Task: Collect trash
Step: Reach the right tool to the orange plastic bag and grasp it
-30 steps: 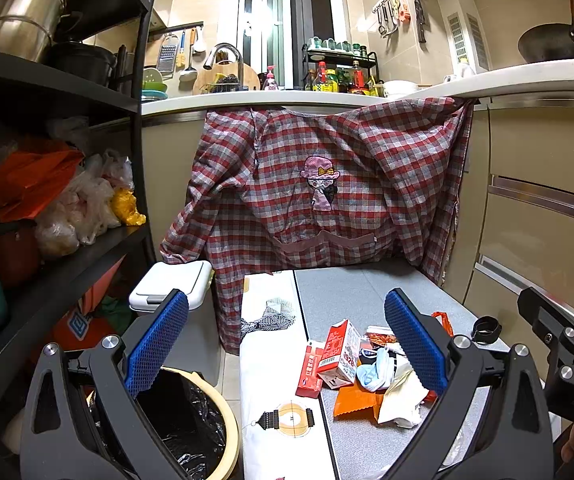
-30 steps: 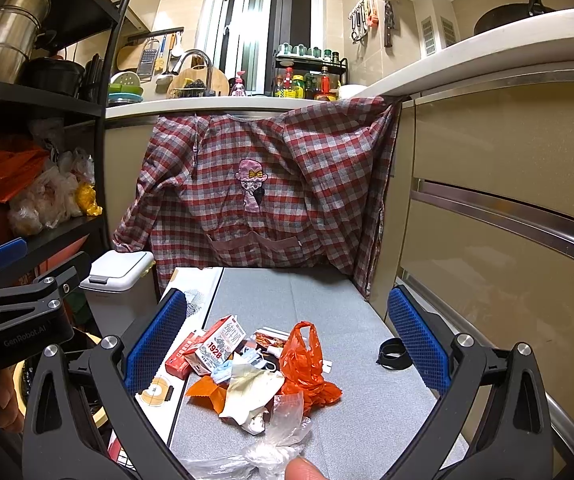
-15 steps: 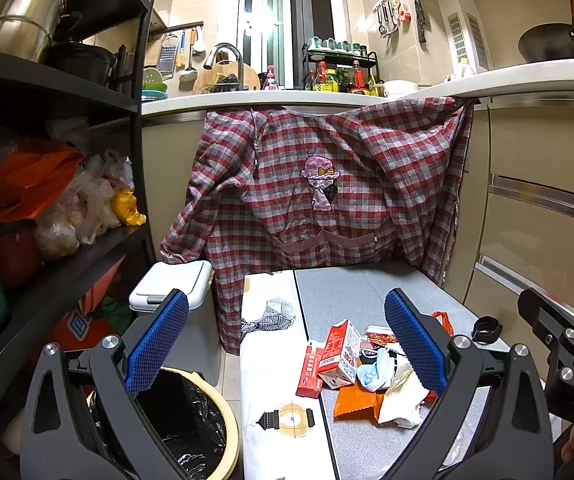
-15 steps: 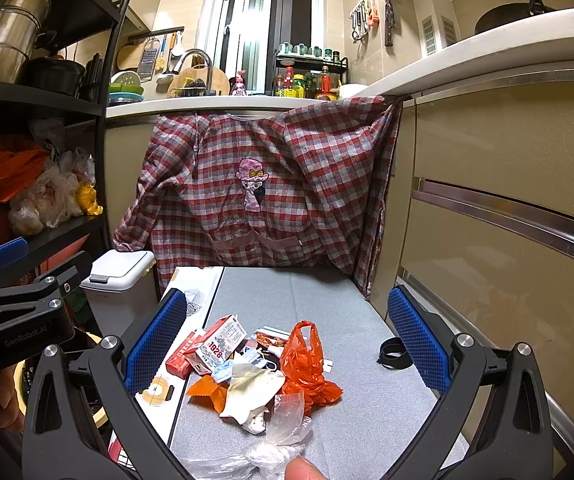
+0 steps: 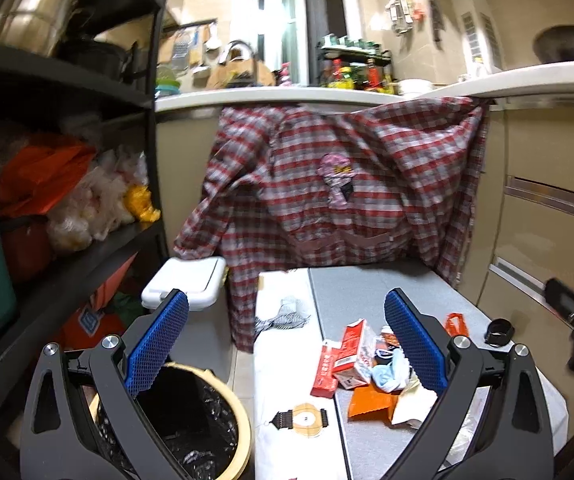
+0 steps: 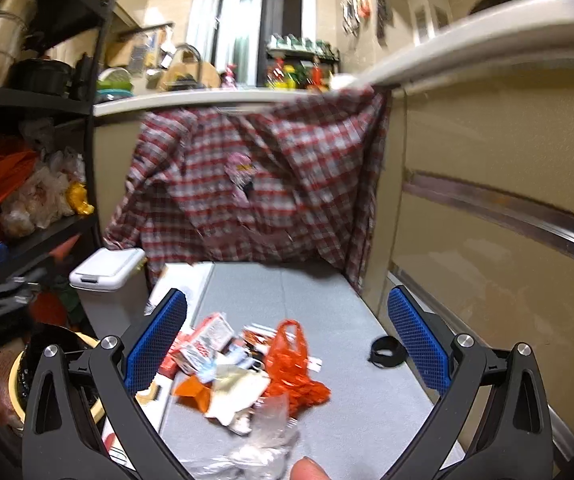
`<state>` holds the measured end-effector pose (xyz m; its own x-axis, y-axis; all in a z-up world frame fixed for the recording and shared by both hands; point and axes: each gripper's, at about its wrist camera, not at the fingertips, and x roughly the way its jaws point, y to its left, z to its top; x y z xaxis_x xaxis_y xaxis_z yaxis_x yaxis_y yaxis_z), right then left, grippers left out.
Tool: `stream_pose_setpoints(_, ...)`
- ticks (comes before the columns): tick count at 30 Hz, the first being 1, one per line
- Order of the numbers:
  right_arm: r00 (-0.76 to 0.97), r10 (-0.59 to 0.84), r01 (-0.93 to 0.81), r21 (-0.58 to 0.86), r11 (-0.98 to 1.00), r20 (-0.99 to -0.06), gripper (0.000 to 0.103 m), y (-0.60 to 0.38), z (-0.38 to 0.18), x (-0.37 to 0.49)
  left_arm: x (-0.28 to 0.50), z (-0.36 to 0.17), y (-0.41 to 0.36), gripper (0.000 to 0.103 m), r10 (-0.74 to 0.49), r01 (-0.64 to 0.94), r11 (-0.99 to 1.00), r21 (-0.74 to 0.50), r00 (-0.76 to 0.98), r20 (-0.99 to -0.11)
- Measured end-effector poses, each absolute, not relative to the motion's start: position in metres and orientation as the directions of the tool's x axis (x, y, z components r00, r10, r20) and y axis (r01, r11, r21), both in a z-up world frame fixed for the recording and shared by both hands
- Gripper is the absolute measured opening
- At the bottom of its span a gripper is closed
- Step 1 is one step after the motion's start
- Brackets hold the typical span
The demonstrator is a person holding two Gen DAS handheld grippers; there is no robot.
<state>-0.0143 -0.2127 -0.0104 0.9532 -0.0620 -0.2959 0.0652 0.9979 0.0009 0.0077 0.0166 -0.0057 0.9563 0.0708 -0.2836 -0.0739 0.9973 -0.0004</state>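
Cluttered kitchen; grey surface [image 6: 327, 292] bearing trash pile [image 6: 247, 364]. Left claw [image 5: 285, 344] and right claw [image 6: 287, 344] both apart, empty. Risk: flimsy orange bag [image 6: 291, 364] slipping, scattering neighbouring scraps.

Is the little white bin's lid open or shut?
Shut. The white bin has its lid lying flat on top, with no gap showing in either view. The round basket bin beside it has no lid.
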Motion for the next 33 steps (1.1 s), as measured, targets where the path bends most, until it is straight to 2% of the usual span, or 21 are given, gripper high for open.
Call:
stream_pose_setpoints(6, 0.904, -0.124, 0.142, 0.015, 0.990, -0.408, 0.098, -0.243, -0.040, 0.023, 0.021, -0.015, 0.041, 0.095, 0.124, -0.149, 0.988, -0.047, 0.930, -0.345)
stream_pose_setpoints(11, 0.854, -0.043, 0.105, 0.091, 0.990, -0.518, 0.098, -0.245, -0.081, 0.062, 0.028, -0.020, 0.051, 0.095, 0.131, -0.168, 0.983, -0.067, 0.917, -0.376)
stream_pose_setpoints(15, 0.838, 0.000, 0.078, 0.119, 0.990, -0.545, 0.098, -0.238, -0.100, 0.084, 0.029, -0.022, 0.052, 0.095, 0.135, -0.171, 0.983, -0.063, 0.915, -0.380)
stream_pose_setpoints(21, 0.792, 0.026, 0.016, 0.063, 0.998, -0.610, 0.097, -0.213, -0.129, 0.123, 0.035, -0.026, 0.053, 0.095, 0.139, -0.170, 0.985, -0.042, 0.907, -0.397)
stream_pose_setpoints(23, 0.763, 0.050, -0.008, 0.067, 0.998, -0.644, 0.075, -0.209, -0.141, 0.131, 0.036, -0.029, 0.053, 0.095, 0.146, -0.174, 0.984, -0.034, 0.904, -0.403)
stream_pose_setpoints(24, 0.748, 0.061, -0.016, 0.073, 0.997, -0.661, 0.054, -0.209, -0.145, 0.133, 0.038, -0.030, 0.054, 0.095, 0.148, -0.176, 0.984, -0.032, 0.902, -0.407)
stream_pose_setpoints(25, 0.739, 0.059, -0.013, 0.074, 0.997, -0.671, 0.040, -0.209, -0.148, 0.133, 0.039, -0.032, 0.054, 0.095, 0.147, -0.176, 0.984, -0.032, 0.899, -0.411)
stream_pose_setpoints(28, 0.754, 0.052, 0.001, 0.080, 0.997, -0.655, 0.025, -0.214, -0.145, 0.129, 0.042, -0.035, 0.051, 0.095, 0.137, -0.166, 0.986, -0.033, 0.895, -0.424)
stream_pose_setpoints(33, 0.830, 0.000, 0.054, 0.080, 0.995, -0.558, 0.022, -0.233, -0.110, 0.108, 0.048, -0.042, 0.035, 0.095, 0.058, -0.092, 0.994, -0.059, 0.900, -0.433)
